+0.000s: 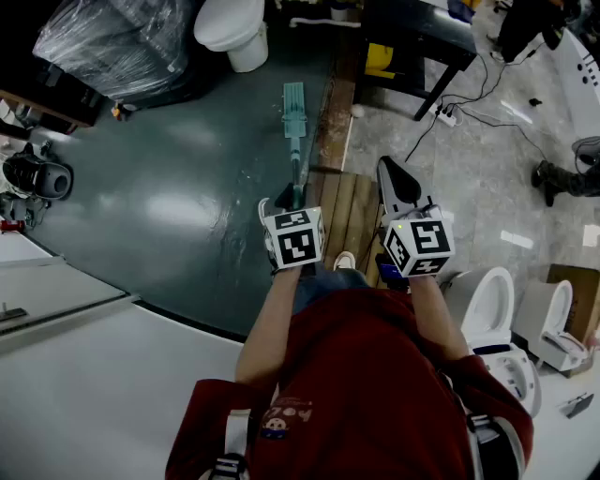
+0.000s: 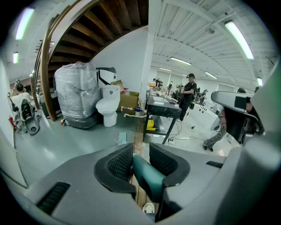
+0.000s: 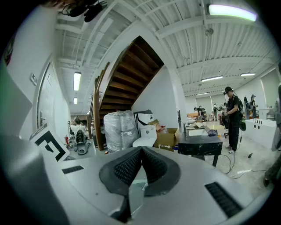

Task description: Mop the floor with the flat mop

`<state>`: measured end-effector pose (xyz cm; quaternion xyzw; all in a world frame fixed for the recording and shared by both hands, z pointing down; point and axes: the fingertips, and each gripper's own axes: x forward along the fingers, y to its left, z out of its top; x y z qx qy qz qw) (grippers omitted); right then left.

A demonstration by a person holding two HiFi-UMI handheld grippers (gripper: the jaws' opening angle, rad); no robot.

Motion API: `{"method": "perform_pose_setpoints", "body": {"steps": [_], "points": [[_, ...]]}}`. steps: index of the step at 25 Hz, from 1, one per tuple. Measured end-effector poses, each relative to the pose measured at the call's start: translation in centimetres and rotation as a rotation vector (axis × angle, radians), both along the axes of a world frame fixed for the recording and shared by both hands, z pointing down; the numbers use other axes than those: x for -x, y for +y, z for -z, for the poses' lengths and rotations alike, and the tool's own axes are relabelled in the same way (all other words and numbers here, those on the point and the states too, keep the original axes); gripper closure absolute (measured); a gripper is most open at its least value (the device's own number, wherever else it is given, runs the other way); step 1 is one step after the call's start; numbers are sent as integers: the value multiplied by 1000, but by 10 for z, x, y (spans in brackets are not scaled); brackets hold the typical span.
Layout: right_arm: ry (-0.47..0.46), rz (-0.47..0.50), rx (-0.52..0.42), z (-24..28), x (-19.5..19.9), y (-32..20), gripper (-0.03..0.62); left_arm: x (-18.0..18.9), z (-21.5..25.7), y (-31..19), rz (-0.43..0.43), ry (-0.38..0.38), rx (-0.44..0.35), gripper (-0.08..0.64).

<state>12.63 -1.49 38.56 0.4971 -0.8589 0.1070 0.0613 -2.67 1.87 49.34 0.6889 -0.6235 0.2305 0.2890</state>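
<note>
The flat mop has a teal handle (image 1: 297, 155) and a pale teal flat head (image 1: 293, 101) that lies on the dark green floor (image 1: 169, 206), close to a wooden strip. My left gripper (image 1: 286, 199) is shut on the upper part of the handle. In the left gripper view the teal handle (image 2: 147, 176) sits clamped between the ribbed pads of the left gripper (image 2: 140, 160), and the mop head (image 2: 122, 139) shows far off on the floor. My right gripper (image 1: 390, 171) hovers to the right over the wooden planks. Its jaws meet at the tips of the right gripper (image 3: 141, 154), with nothing held.
A white toilet (image 1: 232, 28) and a plastic-wrapped pallet (image 1: 122, 42) stand at the far end of the green floor. Wooden planks (image 1: 342, 211) border it on the right. A black table (image 1: 412, 37), cables (image 1: 448, 117) and more toilets (image 1: 487, 300) stand to the right. A white surface (image 1: 66, 375) lies near left.
</note>
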Motion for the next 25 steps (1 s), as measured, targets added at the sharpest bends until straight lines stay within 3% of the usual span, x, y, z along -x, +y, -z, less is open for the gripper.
{"method": "perform_pose_setpoints", "body": {"steps": [25], "points": [[-10,-23,28,-13,22,-29,572,21,5,-50,-34,-74,-70,443]]}}
